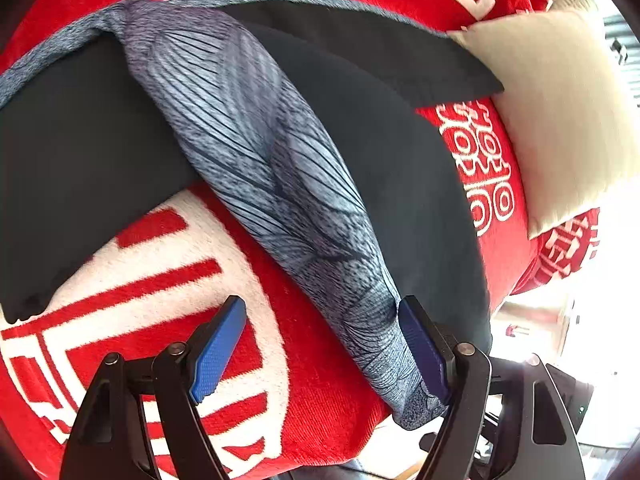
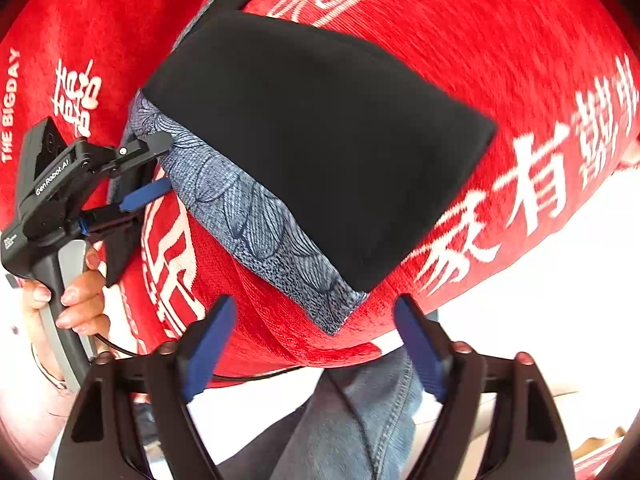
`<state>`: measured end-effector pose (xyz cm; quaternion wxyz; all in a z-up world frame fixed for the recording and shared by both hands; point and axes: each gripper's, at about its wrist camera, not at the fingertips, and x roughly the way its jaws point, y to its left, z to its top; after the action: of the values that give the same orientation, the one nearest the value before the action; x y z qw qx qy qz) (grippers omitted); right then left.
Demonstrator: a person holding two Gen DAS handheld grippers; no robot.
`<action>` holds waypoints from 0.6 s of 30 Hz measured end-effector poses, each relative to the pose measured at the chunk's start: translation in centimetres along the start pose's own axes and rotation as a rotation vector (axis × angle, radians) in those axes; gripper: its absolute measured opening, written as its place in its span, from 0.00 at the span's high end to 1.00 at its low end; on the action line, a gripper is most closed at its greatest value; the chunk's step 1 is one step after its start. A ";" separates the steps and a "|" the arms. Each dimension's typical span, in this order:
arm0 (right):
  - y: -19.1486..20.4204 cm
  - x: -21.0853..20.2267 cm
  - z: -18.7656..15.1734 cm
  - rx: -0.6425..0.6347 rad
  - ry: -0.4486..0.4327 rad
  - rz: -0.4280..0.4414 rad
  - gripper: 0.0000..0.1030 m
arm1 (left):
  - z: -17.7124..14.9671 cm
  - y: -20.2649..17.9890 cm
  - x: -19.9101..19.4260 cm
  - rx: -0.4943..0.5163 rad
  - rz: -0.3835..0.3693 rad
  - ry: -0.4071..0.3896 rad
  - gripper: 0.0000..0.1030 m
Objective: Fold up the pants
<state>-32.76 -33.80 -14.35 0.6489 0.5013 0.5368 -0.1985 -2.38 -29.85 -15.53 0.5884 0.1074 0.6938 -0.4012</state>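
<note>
The pants (image 1: pixel 360 128) are black with a grey-blue line-patterned side panel (image 1: pixel 272 168) and lie on a red blanket (image 1: pixel 312 380). In the right wrist view they appear as a black folded slab (image 2: pixel 320 140) with the patterned band (image 2: pixel 260 224) along its near edge. My left gripper (image 1: pixel 320 344) is open, its right finger touching the patterned cuff near the bed edge; it also shows in the right wrist view (image 2: pixel 156 168), open at the patterned band. My right gripper (image 2: pixel 316 344) is open and empty, just short of the pants' near corner.
The red blanket with white lettering (image 2: pixel 520 200) covers the bed. A beige cushion (image 1: pixel 560 112) lies at the far right. The person's hand (image 2: pixel 76 292) holds the left gripper's handle, and jeans-clad legs (image 2: pixel 360 420) stand at the bed edge.
</note>
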 end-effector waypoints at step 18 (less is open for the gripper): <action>4.1 -8.0 8.7 -0.121 -0.025 0.260 0.97 | 2.9 -5.1 -3.6 0.020 -0.102 -0.077 0.85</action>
<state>-27.92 -41.89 -6.03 0.7049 0.5240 0.4701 -0.0865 -2.37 -34.03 -10.05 0.5922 0.0624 0.6711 -0.4416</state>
